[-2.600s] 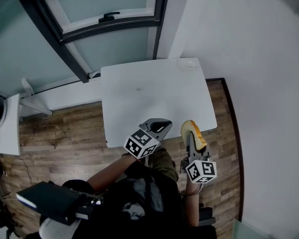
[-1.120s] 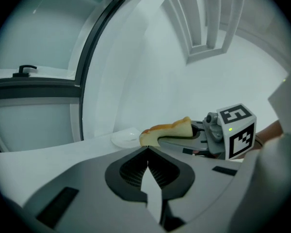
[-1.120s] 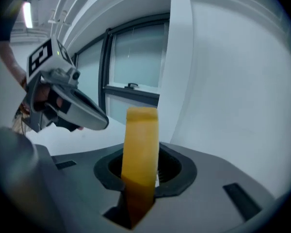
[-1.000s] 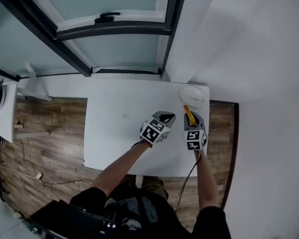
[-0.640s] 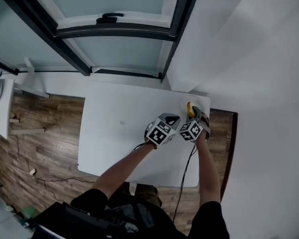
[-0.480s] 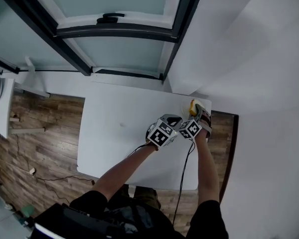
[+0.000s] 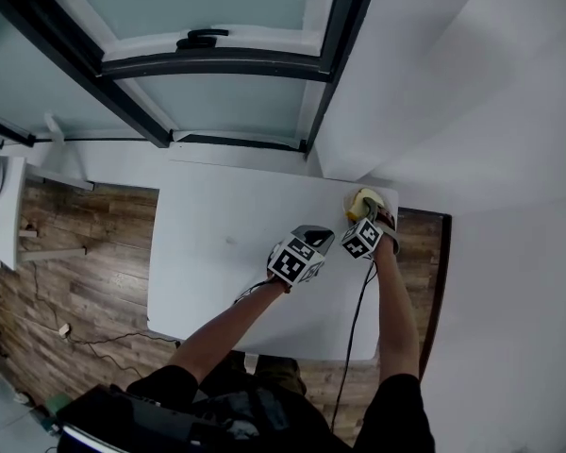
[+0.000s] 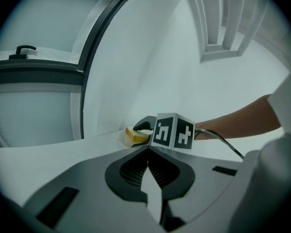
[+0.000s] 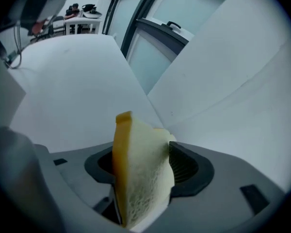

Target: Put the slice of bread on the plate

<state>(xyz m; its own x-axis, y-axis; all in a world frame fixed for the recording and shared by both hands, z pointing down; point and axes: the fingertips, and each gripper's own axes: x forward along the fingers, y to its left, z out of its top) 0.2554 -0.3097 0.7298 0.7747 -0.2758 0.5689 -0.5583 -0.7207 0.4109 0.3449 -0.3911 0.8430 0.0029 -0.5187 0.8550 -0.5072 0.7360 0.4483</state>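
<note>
Slice of bread: pale crumb, porous and rough; crust smooth, yellow-brown. Table: white top, smooth, matt. Floor: wood planks, visible grain. Left gripper: grey plastic, matt; pads dark, finely ribbed. Window frame: dark, smooth, metal-like; panes frosted.

Cream bread slice with golden-orange crust, white plate, white table.
</note>
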